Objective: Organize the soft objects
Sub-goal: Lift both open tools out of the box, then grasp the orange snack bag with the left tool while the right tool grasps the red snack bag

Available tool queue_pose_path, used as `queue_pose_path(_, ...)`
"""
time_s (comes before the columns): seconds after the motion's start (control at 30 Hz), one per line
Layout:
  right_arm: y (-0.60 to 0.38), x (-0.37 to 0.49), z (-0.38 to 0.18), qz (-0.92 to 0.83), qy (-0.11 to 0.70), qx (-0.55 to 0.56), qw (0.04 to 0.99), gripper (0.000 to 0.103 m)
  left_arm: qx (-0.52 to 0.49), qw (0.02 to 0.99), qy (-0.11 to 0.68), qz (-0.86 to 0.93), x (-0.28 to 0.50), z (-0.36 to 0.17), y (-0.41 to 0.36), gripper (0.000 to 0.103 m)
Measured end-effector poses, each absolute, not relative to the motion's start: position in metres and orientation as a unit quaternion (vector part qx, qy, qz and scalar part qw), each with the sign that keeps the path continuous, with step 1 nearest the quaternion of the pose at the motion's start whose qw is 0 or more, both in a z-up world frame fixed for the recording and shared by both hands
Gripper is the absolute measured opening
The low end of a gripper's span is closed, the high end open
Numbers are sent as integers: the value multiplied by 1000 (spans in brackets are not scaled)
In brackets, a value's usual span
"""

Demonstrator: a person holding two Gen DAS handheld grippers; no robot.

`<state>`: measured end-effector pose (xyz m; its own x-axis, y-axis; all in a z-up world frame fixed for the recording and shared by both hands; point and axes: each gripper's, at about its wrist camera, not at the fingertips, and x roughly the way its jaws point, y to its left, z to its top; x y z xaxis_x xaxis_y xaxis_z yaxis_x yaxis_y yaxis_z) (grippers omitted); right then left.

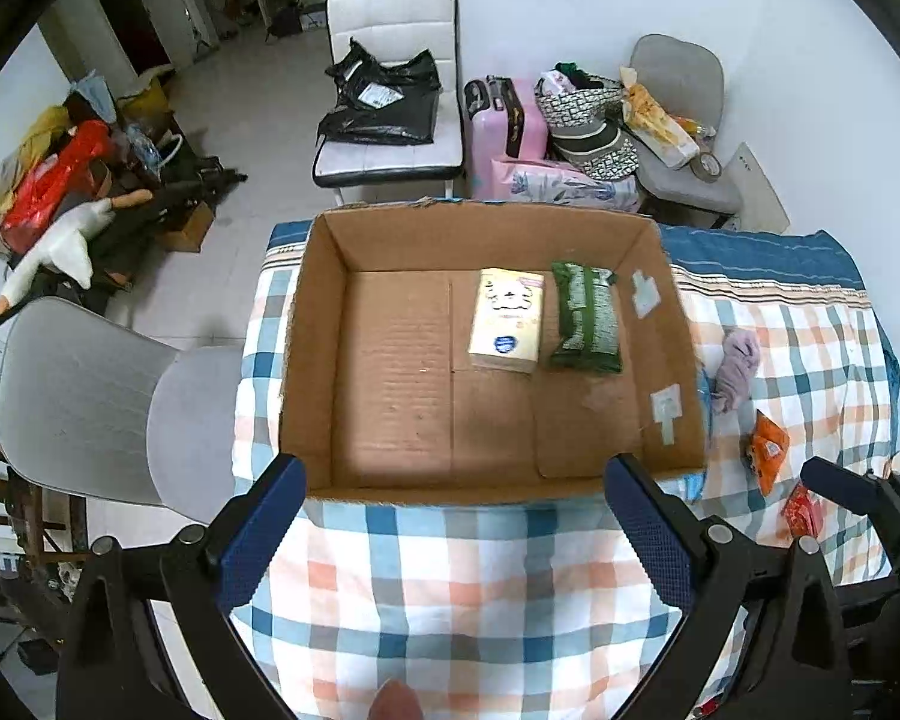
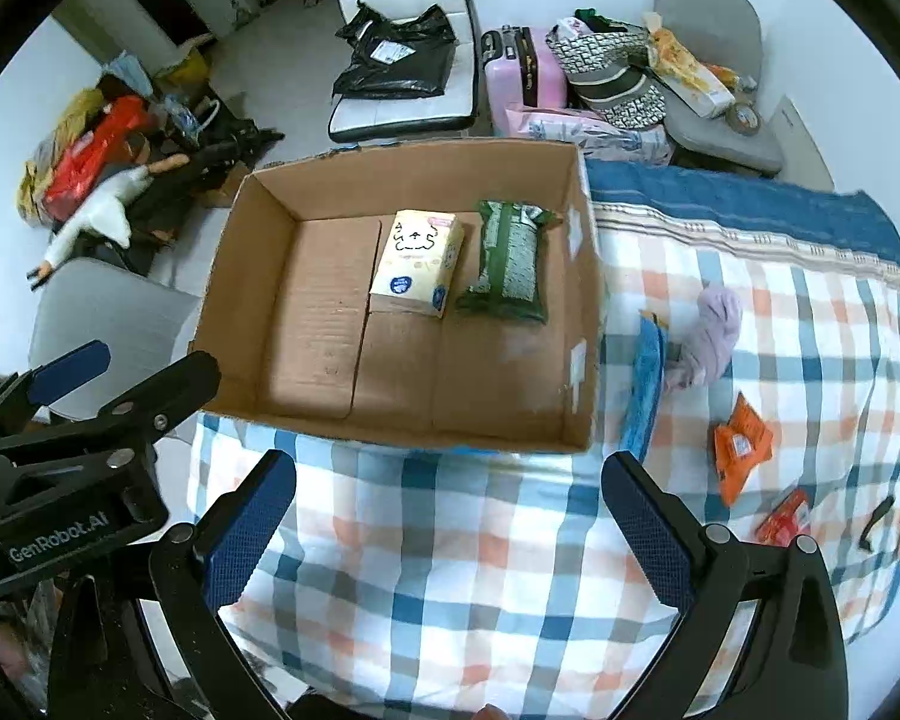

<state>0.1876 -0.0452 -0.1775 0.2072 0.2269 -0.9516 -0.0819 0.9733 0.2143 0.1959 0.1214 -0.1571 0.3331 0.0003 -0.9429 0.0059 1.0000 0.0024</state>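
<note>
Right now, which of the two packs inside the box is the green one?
The green pack lies nearest the cardboard box's right wall; the pale yellow pack sits left of it.

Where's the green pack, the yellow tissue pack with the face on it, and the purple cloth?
green pack (image 2: 508, 261), right wrist view, middle of its wrapper.
yellow tissue pack (image 2: 417, 267), right wrist view, centre of its top face.
purple cloth (image 2: 711, 330), right wrist view, middle of the bundle.
</note>
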Motion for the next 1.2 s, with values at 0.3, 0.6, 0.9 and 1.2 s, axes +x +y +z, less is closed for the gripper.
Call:
queue_pose_path(0.3, -176, 137, -179, 45, 603, 155, 781, 103, 50, 823, 561, -73, 174, -140, 0, 102)
queue_pose_path(0.6, -351, 111, -258, -56, 664, 90, 741, 103, 143, 768, 610, -135, 186, -218, -150, 102)
queue_pose_path(0.9, -391, 128, -387, 17, 763, -1, 646, 103, 230, 703, 661, -127, 206, -320, -223, 102)
queue_pose_path(1.2, -400, 132, -447, 41, 807, -19, 588, 78, 276, 662, 682, -141, 224, -366, -253, 102)
